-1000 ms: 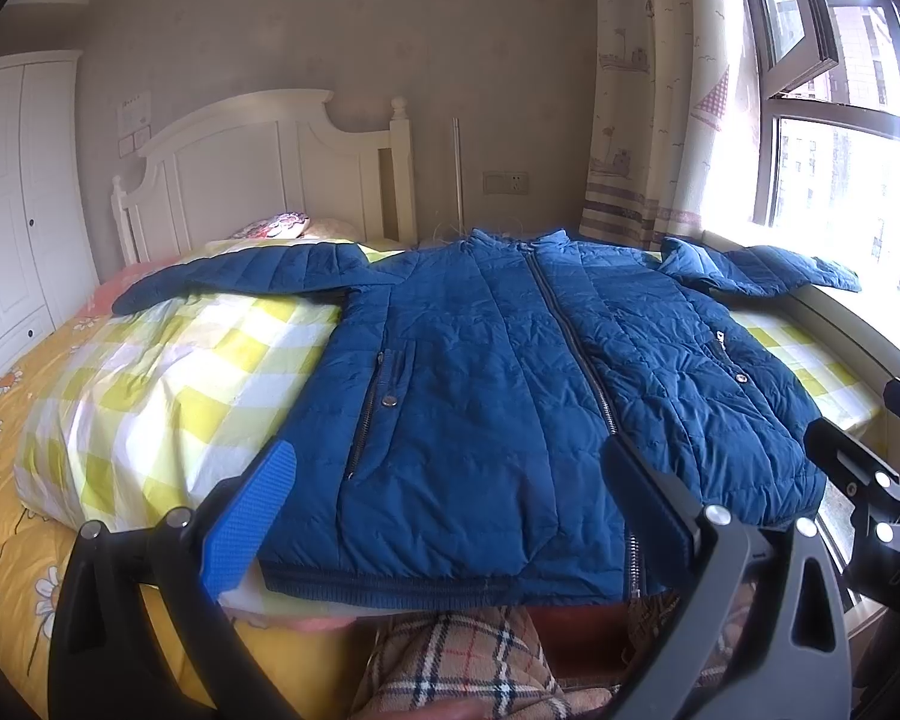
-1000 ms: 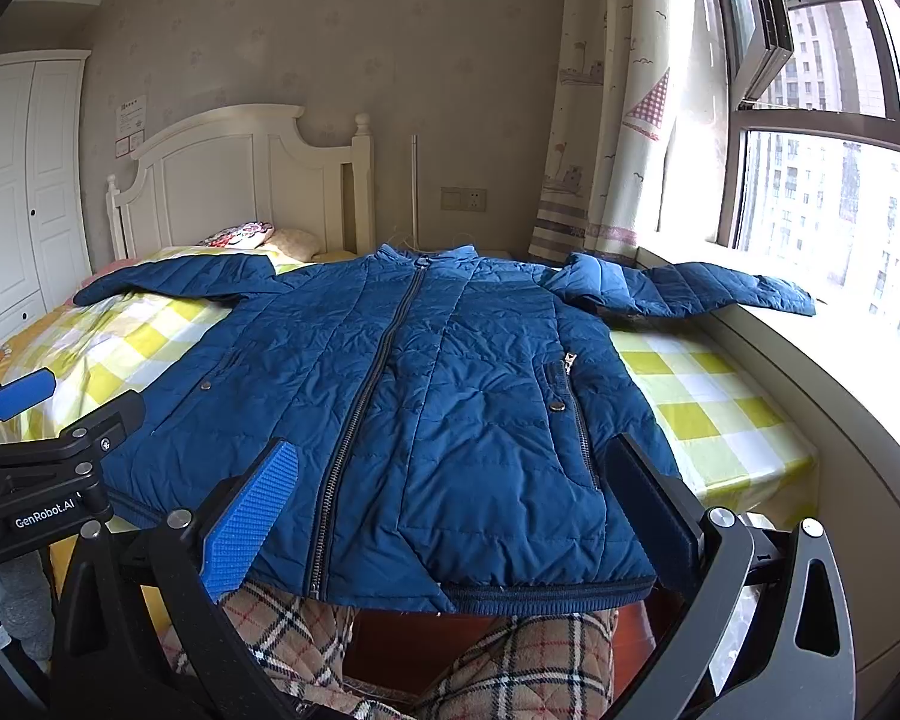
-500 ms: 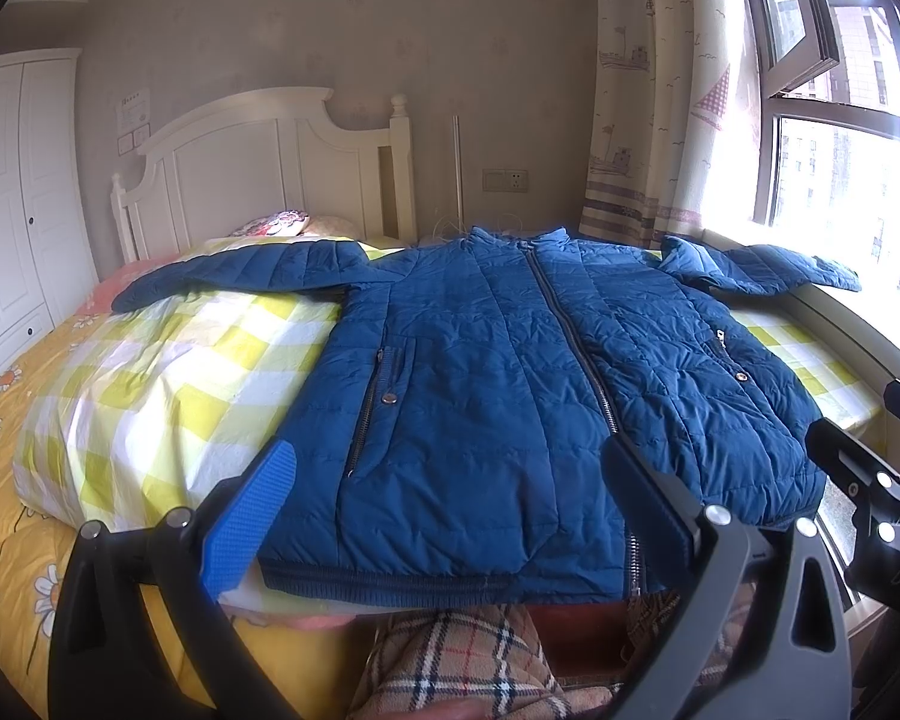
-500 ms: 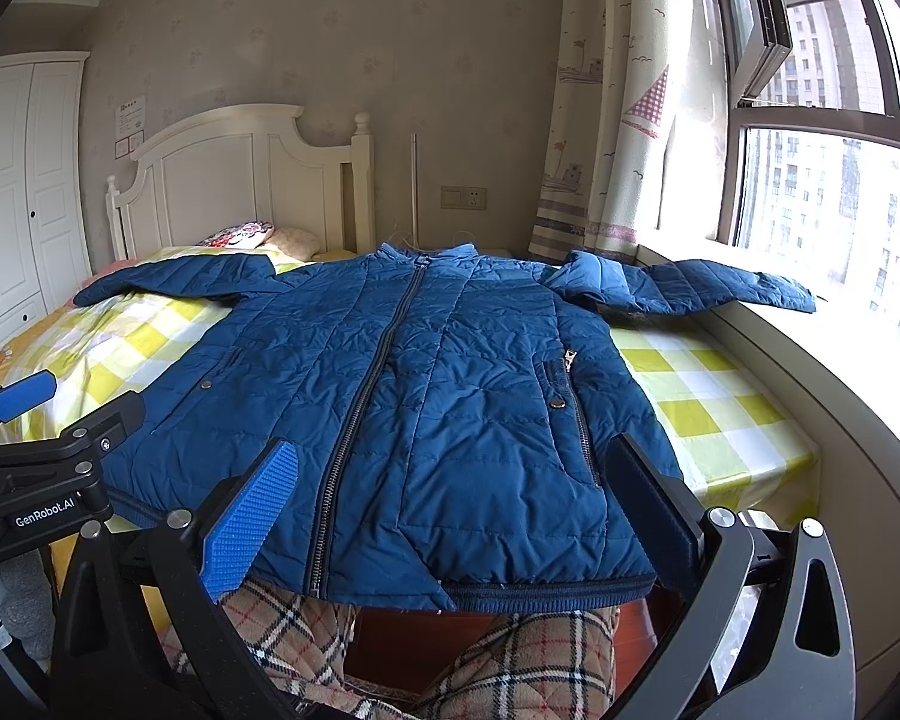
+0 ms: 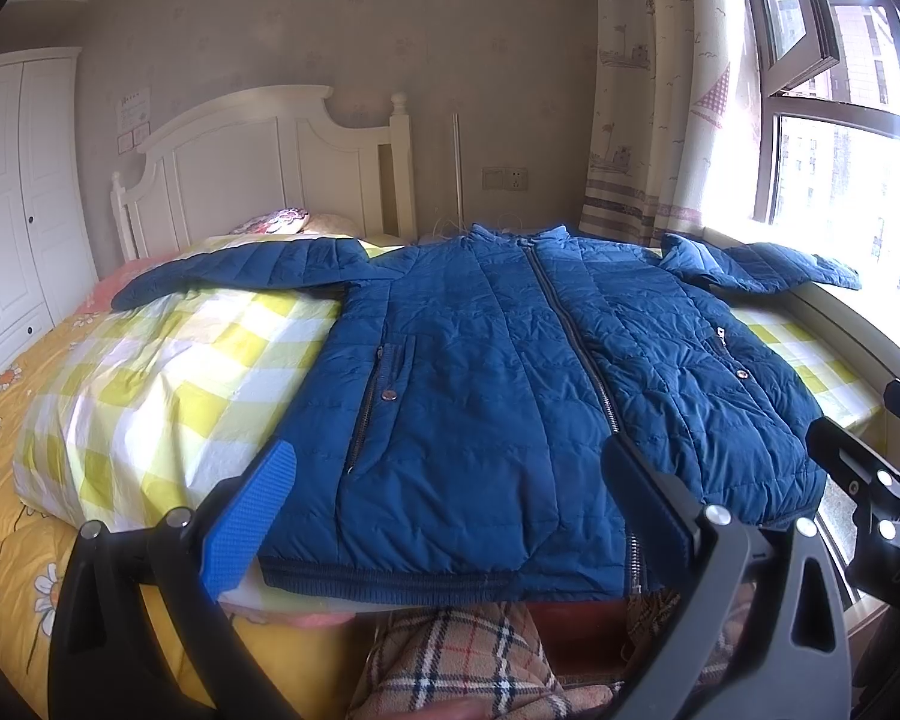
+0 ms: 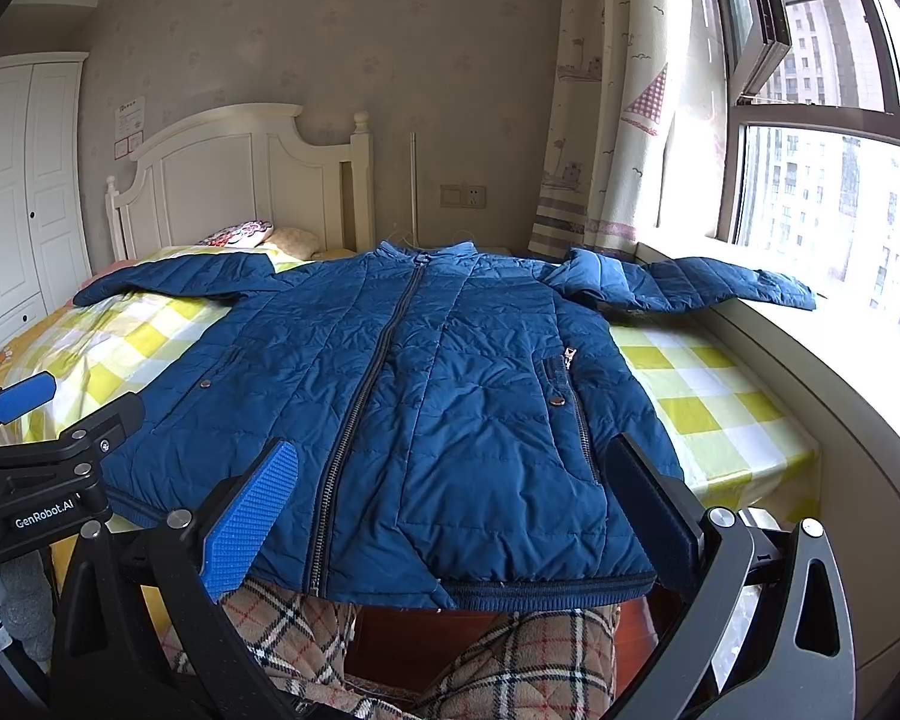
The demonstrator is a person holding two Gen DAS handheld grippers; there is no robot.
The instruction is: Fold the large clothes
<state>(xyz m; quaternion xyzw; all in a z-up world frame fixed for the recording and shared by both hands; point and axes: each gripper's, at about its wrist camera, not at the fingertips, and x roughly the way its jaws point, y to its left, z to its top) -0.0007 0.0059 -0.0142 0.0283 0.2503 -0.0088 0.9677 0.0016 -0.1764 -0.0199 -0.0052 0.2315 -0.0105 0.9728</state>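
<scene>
Blue quilted jacket [image 5: 498, 396] lies flat, zipped, sleeves spread.

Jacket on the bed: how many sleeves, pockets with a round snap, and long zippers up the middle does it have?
Sleeves: 2, one spread left, one lying on the window ledge
Snap pockets: 2, left and right
Middle zippers: 1
Total: 5 parts on the jacket
</scene>
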